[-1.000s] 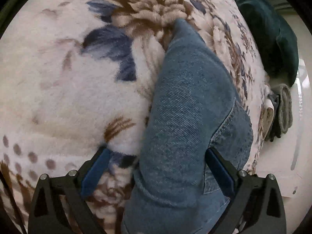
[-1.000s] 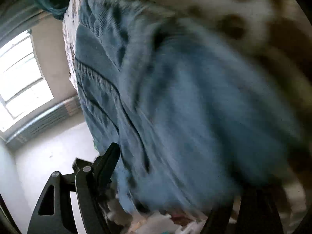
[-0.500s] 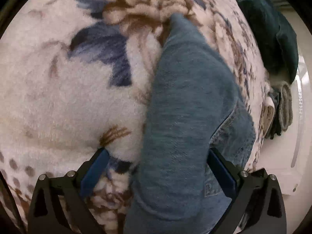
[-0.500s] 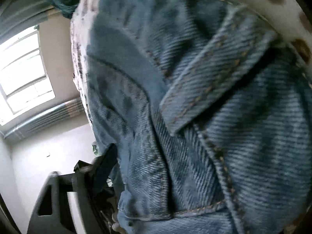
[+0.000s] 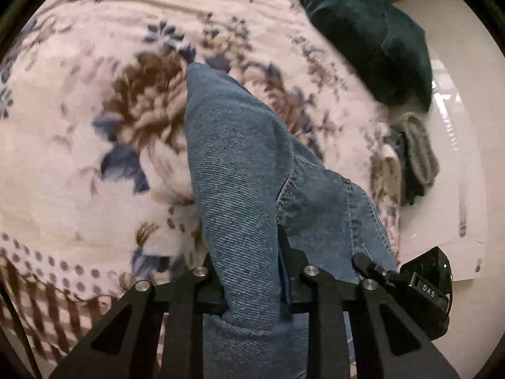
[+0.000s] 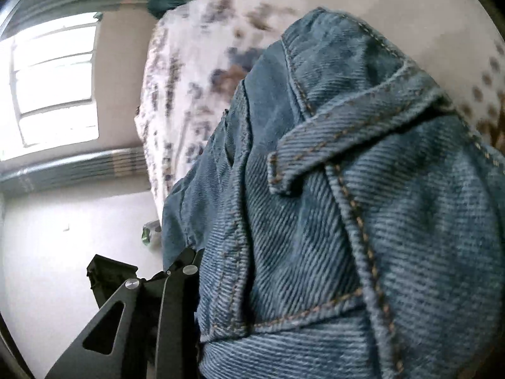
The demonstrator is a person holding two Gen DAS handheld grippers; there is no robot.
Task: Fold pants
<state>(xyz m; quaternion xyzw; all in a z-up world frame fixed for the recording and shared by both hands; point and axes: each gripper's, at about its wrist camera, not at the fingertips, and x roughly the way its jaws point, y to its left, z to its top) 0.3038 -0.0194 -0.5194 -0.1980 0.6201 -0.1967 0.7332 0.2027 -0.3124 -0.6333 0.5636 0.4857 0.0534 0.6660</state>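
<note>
One pair of blue denim pants (image 5: pixel 240 170) lies on a bed spread with one cream fleece blanket printed with brown and blue flowers (image 5: pixel 79 145). In the left wrist view, a folded ridge of the denim runs from the blanket's middle down toward the camera and passes between the two black fingers of the left gripper (image 5: pixel 249 268). Those fingers have just been closing and now clench the fold, pads pressed to the cloth on both sides.

In the right wrist view, the waistband with its orange stitching and one belt loop (image 6: pixel 331 145) fills most of the picture. Only one black finger (image 6: pixel 183 265) of the right gripper (image 6: pixel 284 284) shows, at the denim's left edge; the other is hidden behind the cloth. Its fingers have just been closing with the denim between them, and the fabric bunches tightly there, so they appear to grasp the pants.

One dark green cushion (image 5: pixel 372 38) sits at the blanket's far right edge, and one grey knitted item (image 5: pixel 416 154) hangs just below it beside the bed. One bright window (image 6: pixel 53 88) shows beyond the bed's edge.
</note>
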